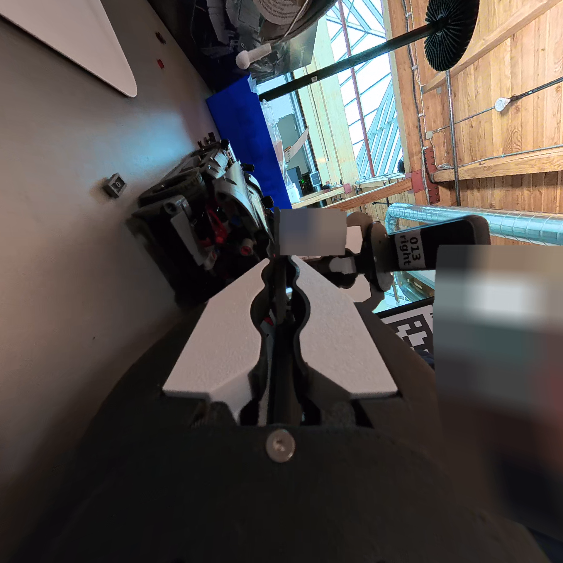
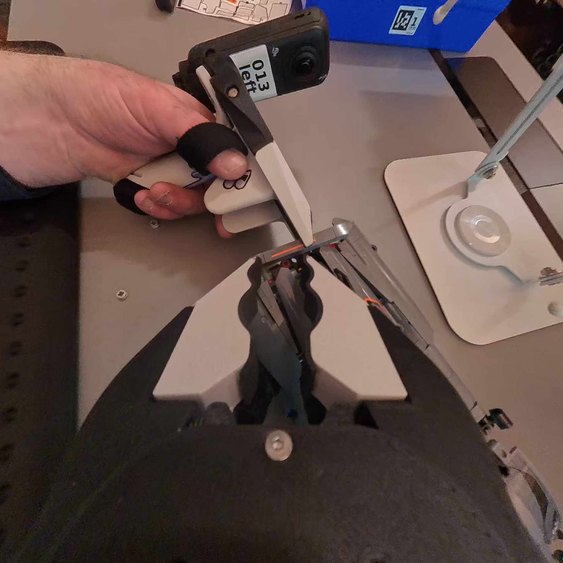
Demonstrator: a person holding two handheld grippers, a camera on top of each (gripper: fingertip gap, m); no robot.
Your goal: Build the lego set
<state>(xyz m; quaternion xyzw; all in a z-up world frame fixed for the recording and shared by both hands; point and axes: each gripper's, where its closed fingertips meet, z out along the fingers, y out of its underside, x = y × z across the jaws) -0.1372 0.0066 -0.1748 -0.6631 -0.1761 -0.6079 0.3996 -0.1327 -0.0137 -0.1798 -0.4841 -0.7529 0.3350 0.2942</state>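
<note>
- Right gripper (image 2: 281, 262), lower centre of the right wrist view: jaws nearly together, clamped on a grey lego sub-assembly (image 2: 344, 265). A long grey panel with an orange stripe runs from the jaws toward the lower right of the frame. Judgement: the right side serves as a vise, holding the piece steady off the table (image 2: 350, 128).
- Left gripper (image 2: 307, 240), seen from the side at centre of the same view: white fingertips (image 2: 300, 213) come down onto the top bar of the sub-assembly, touching it near the orange stripe. A hand (image 2: 91, 122) at upper left holds the handle, thumb and finger in black loops.
- In the left wrist view the left gripper's (image 1: 278, 259) jaws are closed to a narrow slit with dark lego parts between them; it reads as pinching the sub-assembly, probably seating or adjusting a part.
- Main lego model (image 1: 207, 213), dark with grey and red parts, sits on the table at centre left of the left wrist view, apart from both grippers. A loose grey brick (image 1: 115, 184) lies to its left.
- Blue bin (image 2: 396, 21) at top of the right wrist view; metal stand base (image 2: 426, 274) at right.
</note>
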